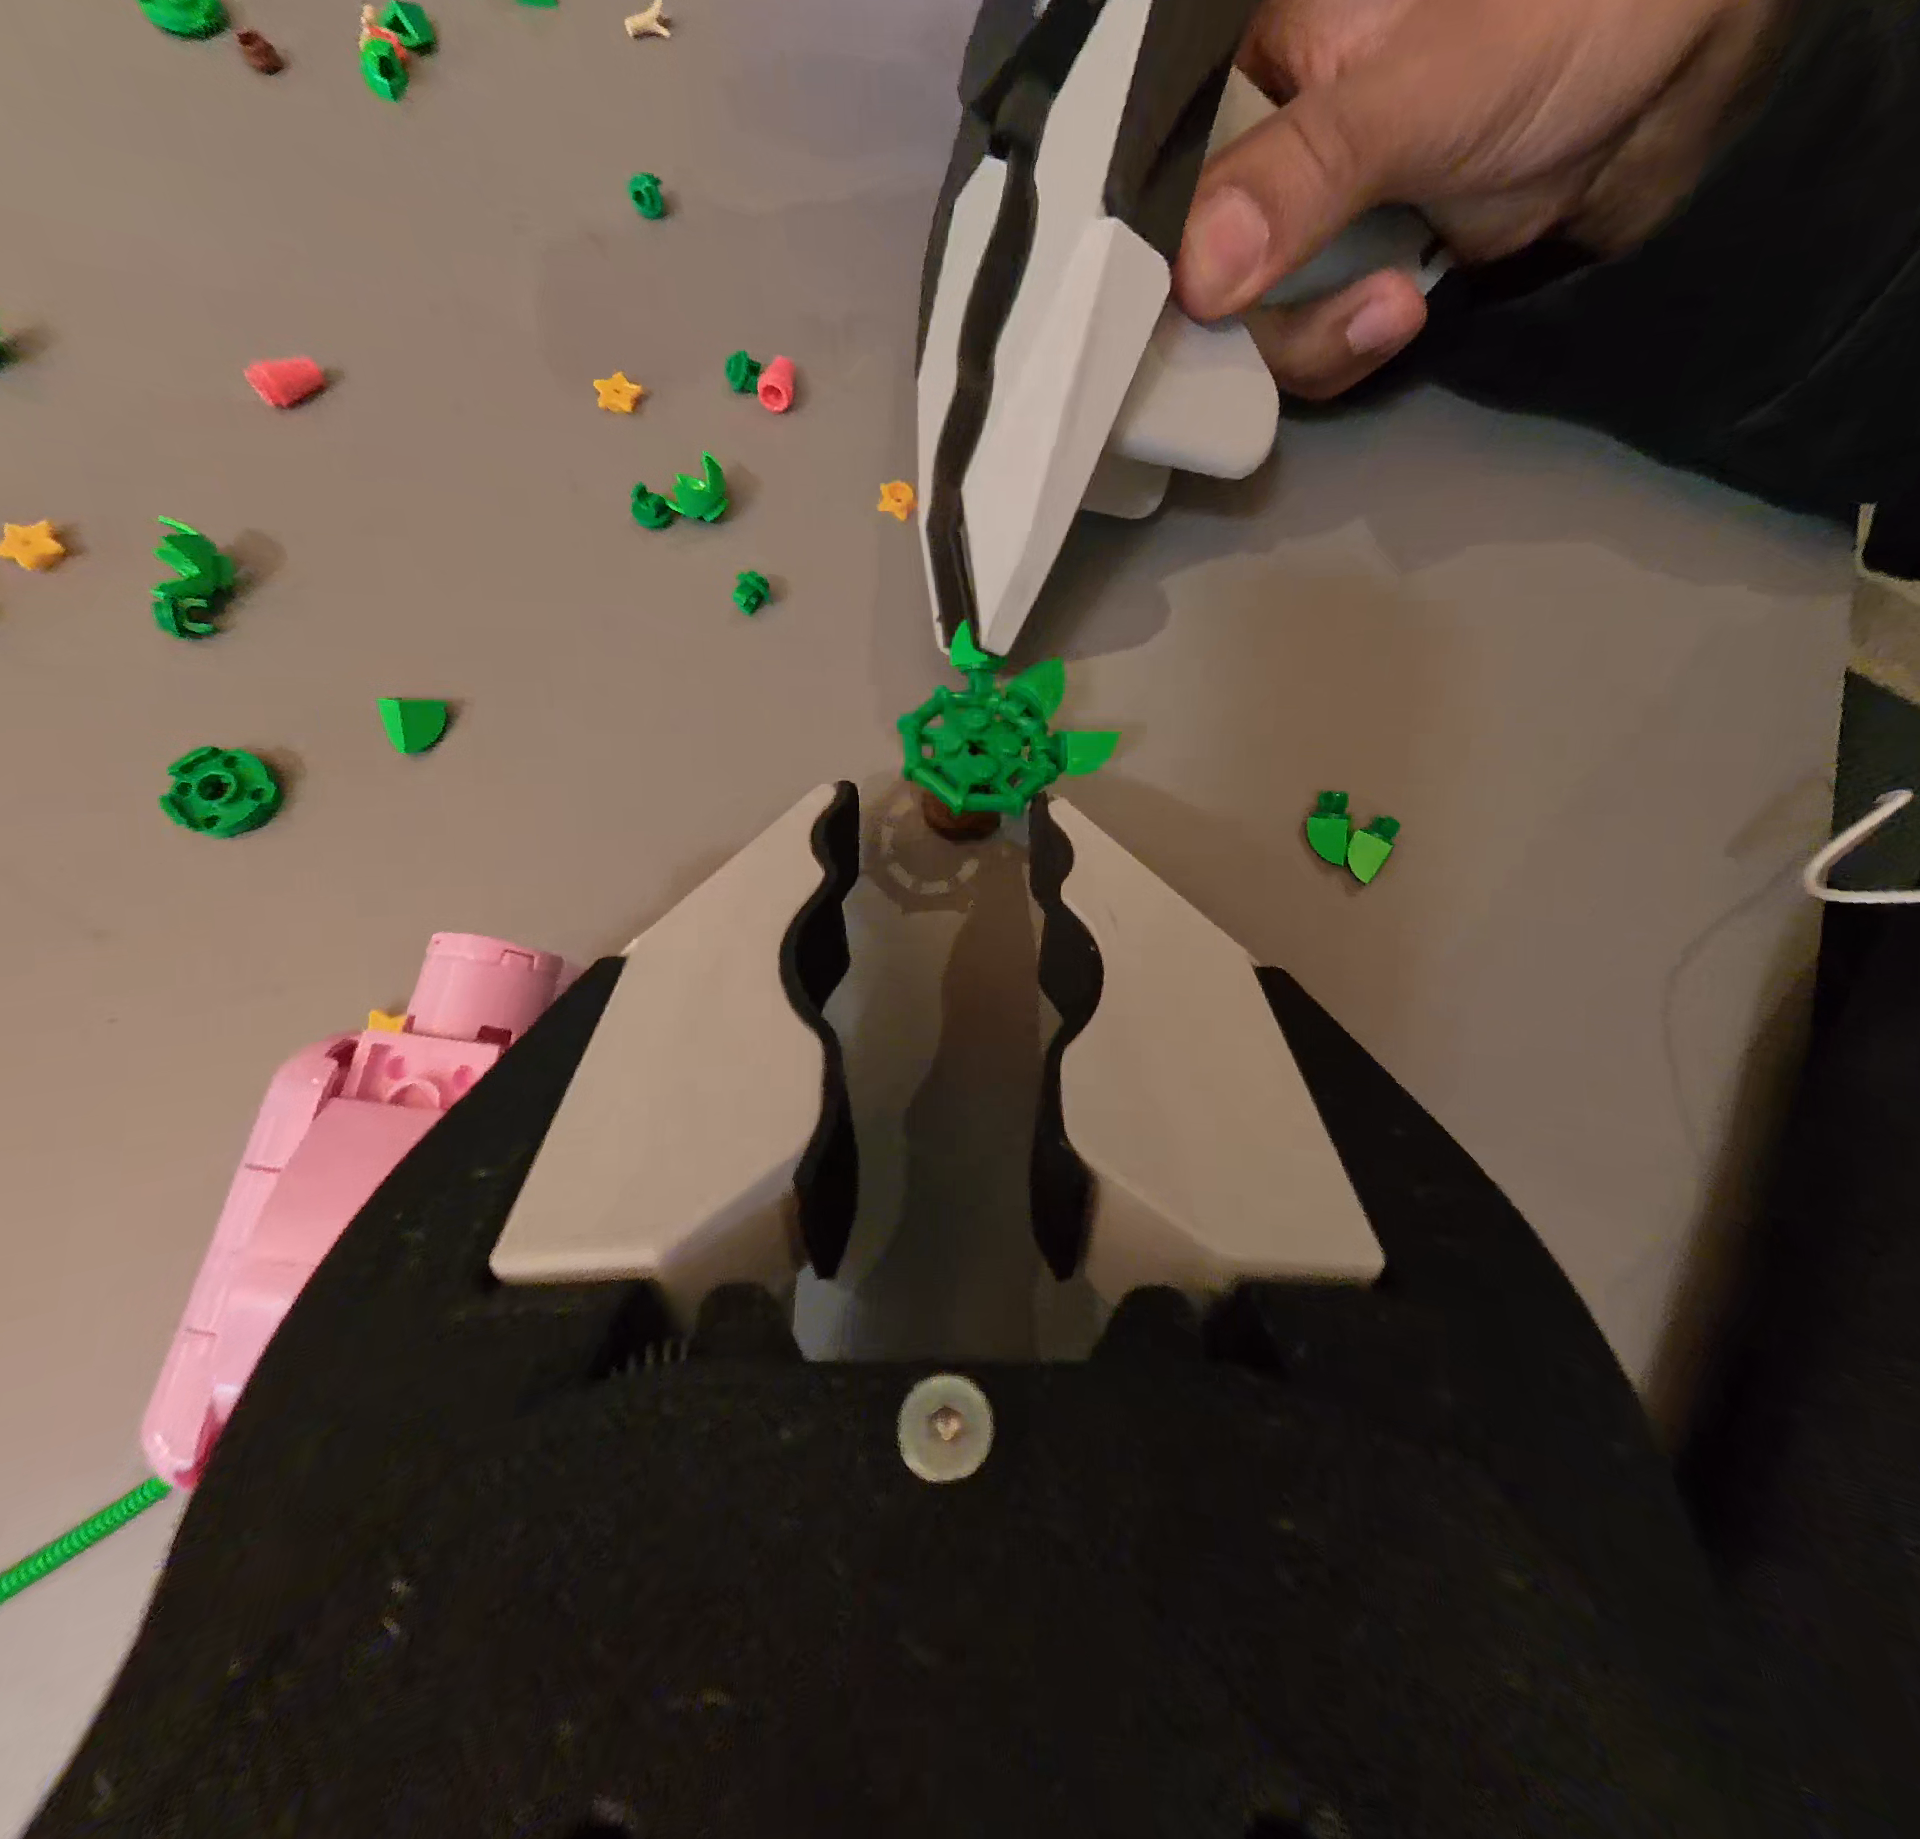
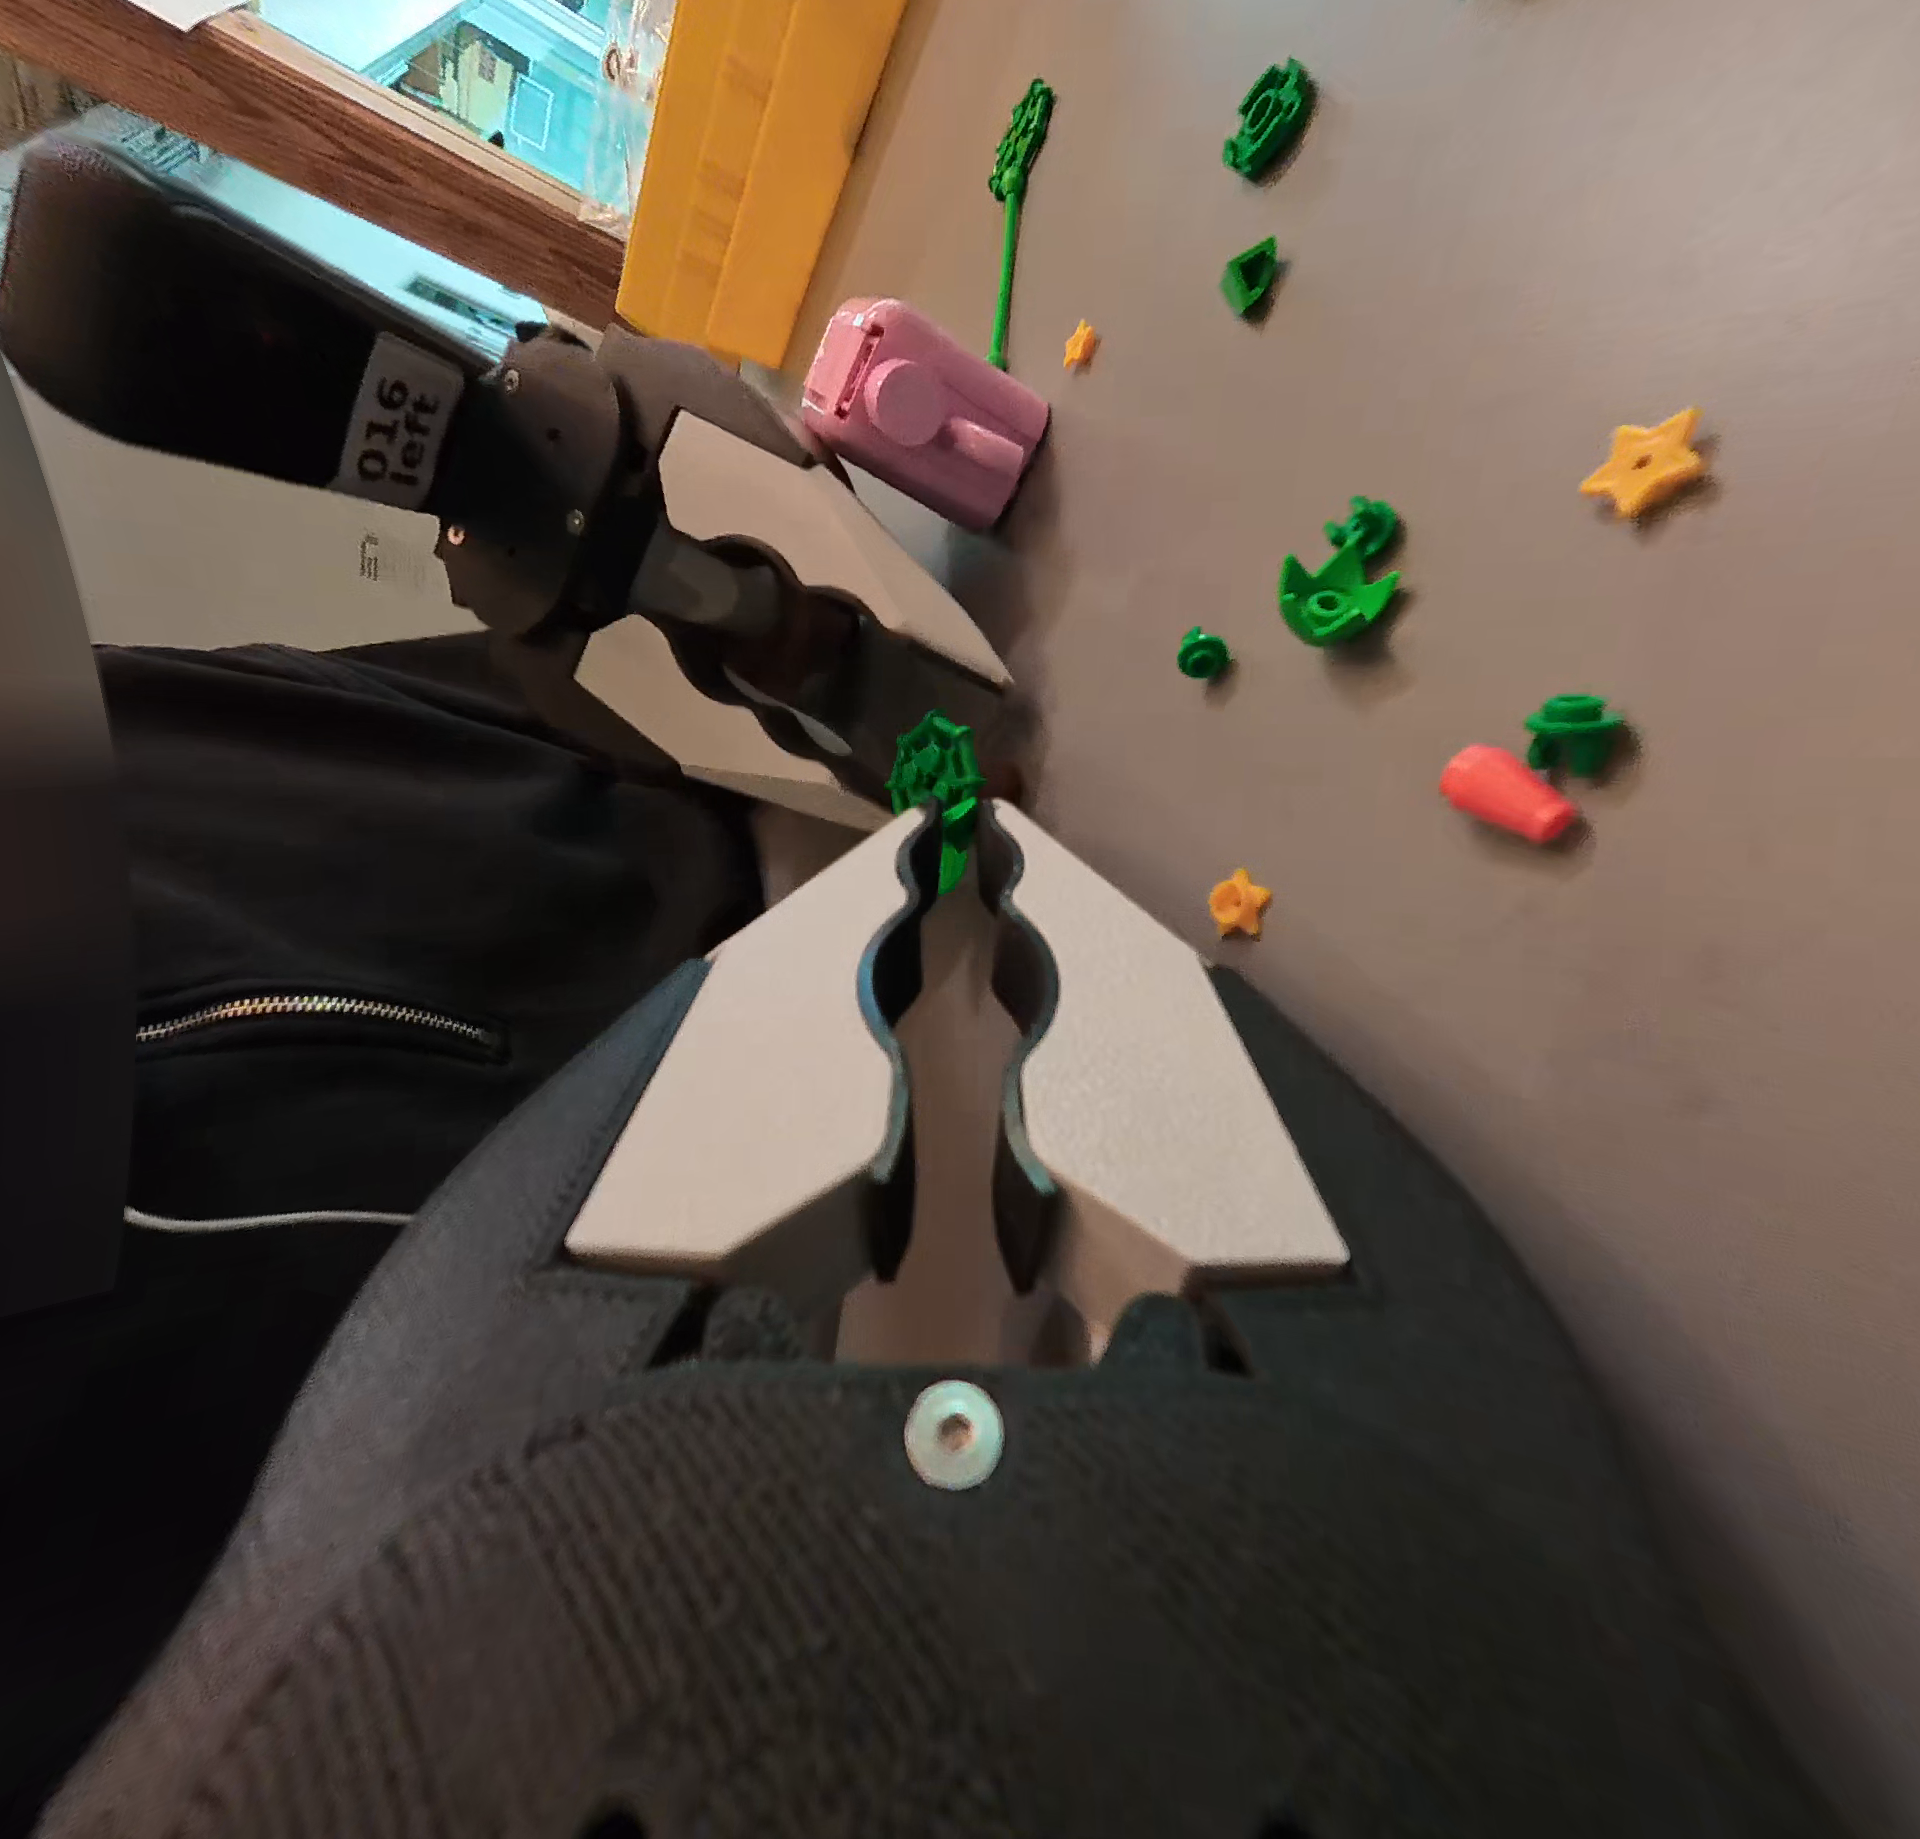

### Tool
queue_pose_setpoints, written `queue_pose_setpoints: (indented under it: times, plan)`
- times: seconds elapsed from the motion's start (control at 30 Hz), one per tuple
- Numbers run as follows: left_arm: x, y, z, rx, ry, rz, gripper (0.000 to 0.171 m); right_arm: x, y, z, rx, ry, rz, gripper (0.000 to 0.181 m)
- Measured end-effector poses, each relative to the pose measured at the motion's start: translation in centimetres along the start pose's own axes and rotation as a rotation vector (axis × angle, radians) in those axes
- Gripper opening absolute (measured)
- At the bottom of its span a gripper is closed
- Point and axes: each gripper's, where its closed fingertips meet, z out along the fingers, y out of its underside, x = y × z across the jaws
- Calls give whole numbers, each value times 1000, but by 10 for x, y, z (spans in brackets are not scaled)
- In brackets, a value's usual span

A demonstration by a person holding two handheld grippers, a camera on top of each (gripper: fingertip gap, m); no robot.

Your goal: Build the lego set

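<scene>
Leaf-fitting step, judged from the layout: your right gripper (image 1: 966,636) pinches a small green plastic leaf piece (image 1: 968,648) at its very tips, touching the far rim of the round green web-patterned wheel piece (image 1: 980,745). That wheel sits on a short brown stud (image 1: 954,821) standing on the grey bench (image 1: 1455,750), two leaves already on its right side. Your left gripper (image 1: 943,813) has its fingers spread either side of the brown stud; whether they touch it, you cannot tell. Close them on the stud before pressing, or the stack will likely tip. Push the leaf straight in along the rim clip, gently, since the pinch is shallow. Two spare green leaves (image 1: 1351,839) lie to the right; a pink brick-built block (image 1: 343,1145) lies left.
</scene>
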Motion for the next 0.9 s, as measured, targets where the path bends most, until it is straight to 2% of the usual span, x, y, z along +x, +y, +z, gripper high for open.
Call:
queue_pose_setpoints:
  times: [0.3, 0.9]
  plan:
    - [2, 0, 3, 3, 7, 53, 35, -2, -4, -4, 38, -17, 2, 4]
    - [3, -1, 5, 6, 6, 112, 26, -4, 0, 1, 19, -15, -8, 5]
